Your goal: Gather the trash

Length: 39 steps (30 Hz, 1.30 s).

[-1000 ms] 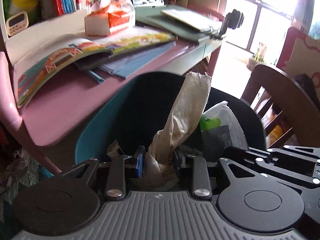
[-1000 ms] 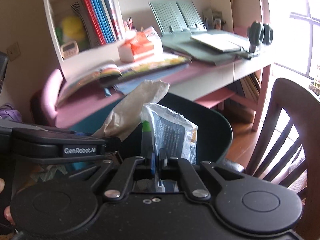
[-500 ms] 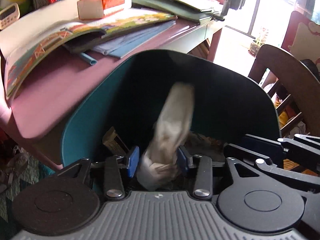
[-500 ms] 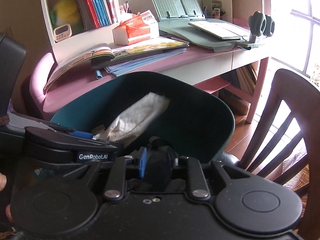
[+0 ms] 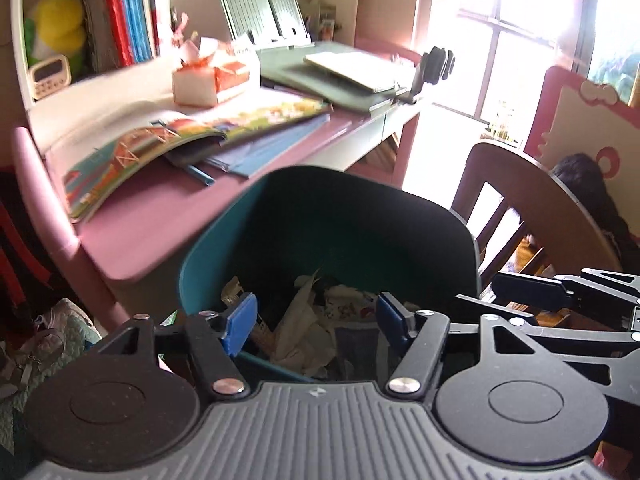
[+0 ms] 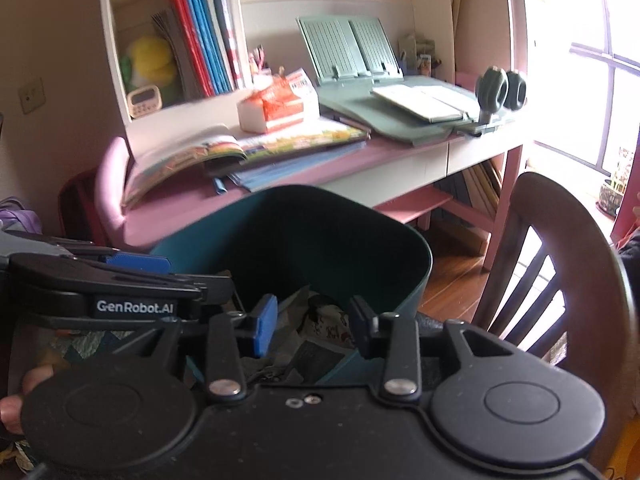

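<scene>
Both grippers — left gripper (image 5: 316, 320), right gripper (image 6: 312, 326) — opening, nothing between the jaws, above teal bin (image 5: 208, 256); crumpled trash (image 5: 304, 328) inside.

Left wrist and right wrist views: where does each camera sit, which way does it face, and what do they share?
Left wrist: on the left gripper, facing down into the teal bin with crumpled paper; jaws opening, nothing between; right gripper beside it.
Right wrist: on the right gripper, over the same bin; jaws opening, empty; fingers at lower left.
Shared: bin, pink desk, open picture book, wooden chair.
</scene>
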Available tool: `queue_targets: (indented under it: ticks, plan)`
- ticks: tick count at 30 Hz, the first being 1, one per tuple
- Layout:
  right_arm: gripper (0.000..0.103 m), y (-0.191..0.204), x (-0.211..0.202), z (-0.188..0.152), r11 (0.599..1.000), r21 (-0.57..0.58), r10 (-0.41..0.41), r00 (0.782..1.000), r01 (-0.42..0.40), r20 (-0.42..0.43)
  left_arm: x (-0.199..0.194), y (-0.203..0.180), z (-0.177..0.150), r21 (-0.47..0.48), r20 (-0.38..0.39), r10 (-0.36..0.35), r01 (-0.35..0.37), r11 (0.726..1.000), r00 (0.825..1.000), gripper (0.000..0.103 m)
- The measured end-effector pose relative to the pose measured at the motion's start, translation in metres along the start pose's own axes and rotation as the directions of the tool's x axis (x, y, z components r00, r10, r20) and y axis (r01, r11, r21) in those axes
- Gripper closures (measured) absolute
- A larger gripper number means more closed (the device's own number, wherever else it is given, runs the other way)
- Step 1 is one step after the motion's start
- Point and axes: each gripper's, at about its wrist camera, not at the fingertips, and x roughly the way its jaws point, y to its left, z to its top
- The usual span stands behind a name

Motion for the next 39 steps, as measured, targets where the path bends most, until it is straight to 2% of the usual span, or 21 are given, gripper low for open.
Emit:
queue_targets:
  ticks: [5, 11, 28, 31, 32, 33, 39]
  plan:
    - [0.052, 0.008, -0.031, -0.001, 1.000, -0.014, 0.023, 0.999, -0.023, 0.043, -0.036, 0.003, -0.009, -0.006, 0.050, -0.013, 0.014, 1.000, 0.999, 0.032]
    - [0.051, 0.020, -0.063, -0.009, 0.998, -0.034, 0.052, 0.997, -0.050, 0.065, -0.074, 0.008, -0.025, -0.009, 0.096, -0.022, 0.023, 1.000, 0.995, 0.026]
    - [0.040, 0.046, -0.130, -0.043, 0.992, -0.073, 0.109, 0.984, -0.100, 0.140, -0.142, 0.006, -0.086, 0.022, 0.187, -0.039, 0.035, 0.999, 0.982, 0.020]
    - [0.038, 0.049, -0.136, -0.047, 0.993, -0.080, 0.101, 0.983, -0.089, 0.154, -0.148, 0.008, -0.092, 0.010, 0.197, -0.048, 0.047, 0.999, 0.979, 0.013]
    - [0.037, 0.050, -0.138, -0.050, 0.993, -0.082, 0.101, 0.982, -0.089, 0.159, -0.150, 0.009, -0.094, 0.007, 0.203, -0.050, 0.049, 0.999, 0.978, 0.005]
    - [0.037, 0.050, -0.140, -0.051, 0.993, -0.082, 0.100, 0.981, -0.087, 0.163, -0.152, 0.010, -0.096, 0.005, 0.211, -0.052, 0.052, 0.999, 0.976, 0.001]
    - [0.037, 0.048, -0.146, -0.057, 0.995, -0.058, 0.093, 0.979, -0.083, 0.179, -0.159, 0.015, -0.106, -0.006, 0.234, -0.060, 0.063, 0.998, 0.970, 0.001]
